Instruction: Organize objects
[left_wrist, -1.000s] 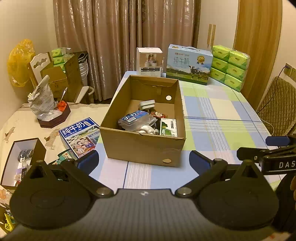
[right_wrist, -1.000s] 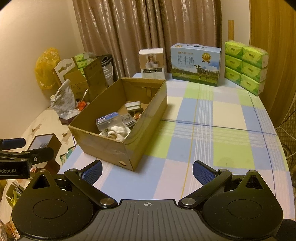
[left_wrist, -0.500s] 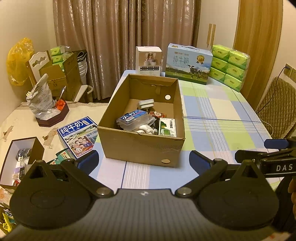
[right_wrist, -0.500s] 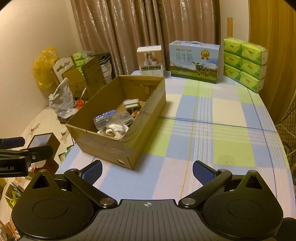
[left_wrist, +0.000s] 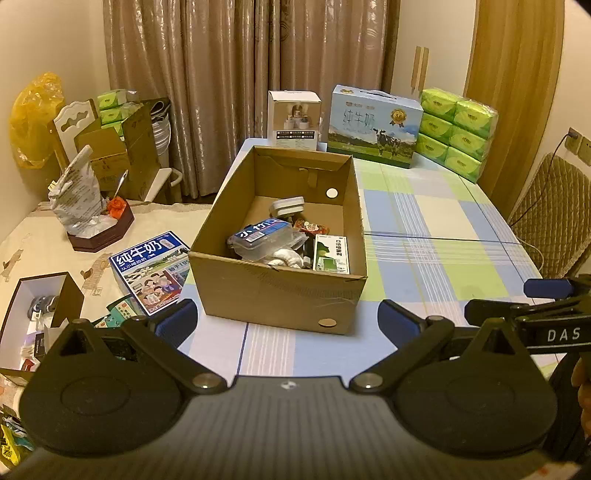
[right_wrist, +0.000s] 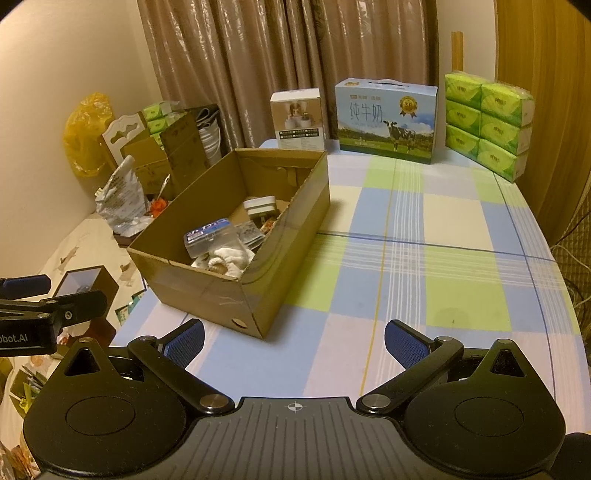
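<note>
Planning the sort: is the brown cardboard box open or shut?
Open. The brown cardboard box has no lid or flaps over it; a clear plastic case shows inside.

The tabletop (right_wrist: 461, 280) wears a checked cloth of blue, green and cream. Near its left edge stands an open cardboard box (left_wrist: 280, 295) — well apart from it, along the far edge, stand a small white carton (right_wrist: 298, 118), a blue milk carton (right_wrist: 386, 120) printed with a cow and, at the far right corner, a stack of green tissue packs (right_wrist: 487, 125).
</note>
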